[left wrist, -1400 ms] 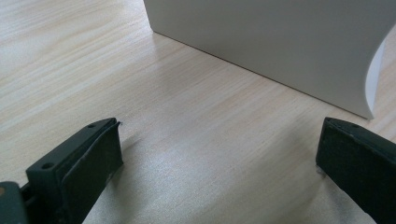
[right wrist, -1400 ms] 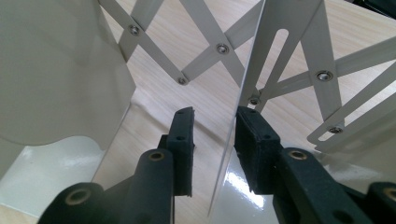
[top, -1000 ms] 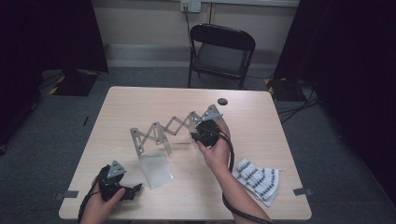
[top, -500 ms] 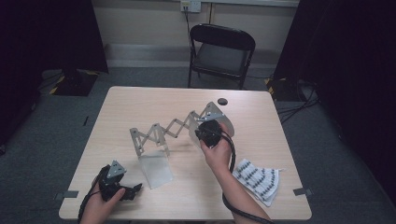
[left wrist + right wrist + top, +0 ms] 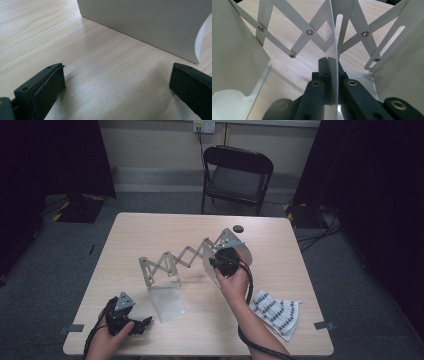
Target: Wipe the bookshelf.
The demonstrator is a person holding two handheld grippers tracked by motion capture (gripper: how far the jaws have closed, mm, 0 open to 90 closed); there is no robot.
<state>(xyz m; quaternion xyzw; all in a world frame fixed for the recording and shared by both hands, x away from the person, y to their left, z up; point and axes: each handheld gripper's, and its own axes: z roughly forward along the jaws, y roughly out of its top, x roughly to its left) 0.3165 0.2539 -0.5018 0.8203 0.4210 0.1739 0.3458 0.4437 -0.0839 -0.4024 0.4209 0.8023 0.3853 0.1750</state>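
A grey metal scissor rack (image 5: pixel 180 257) stands stretched across the middle of the table. Its right end plate (image 5: pixel 237 242) is thin and rounded, and my right gripper (image 5: pixel 221 262) is shut on its edge. In the right gripper view the plate's edge (image 5: pixel 333 75) runs straight between the jaws of the right gripper (image 5: pixel 329 62), with the riveted crossing bars (image 5: pixel 309 32) behind. The left end's pale base plate (image 5: pixel 167 301) lies flat on the table. My left gripper (image 5: pixel 142 324) rests near the front left edge, open, a little short of that plate (image 5: pixel 150 22); the left gripper (image 5: pixel 117 80) has bare wood between its jaws.
A patterned white cloth (image 5: pixel 277 312) lies at the table's front right, beside my right forearm. A small black disc (image 5: pixel 238 228) sits near the far edge of the wooden table (image 5: pixel 140 230). A black folding chair (image 5: pixel 237 175) stands behind the table.
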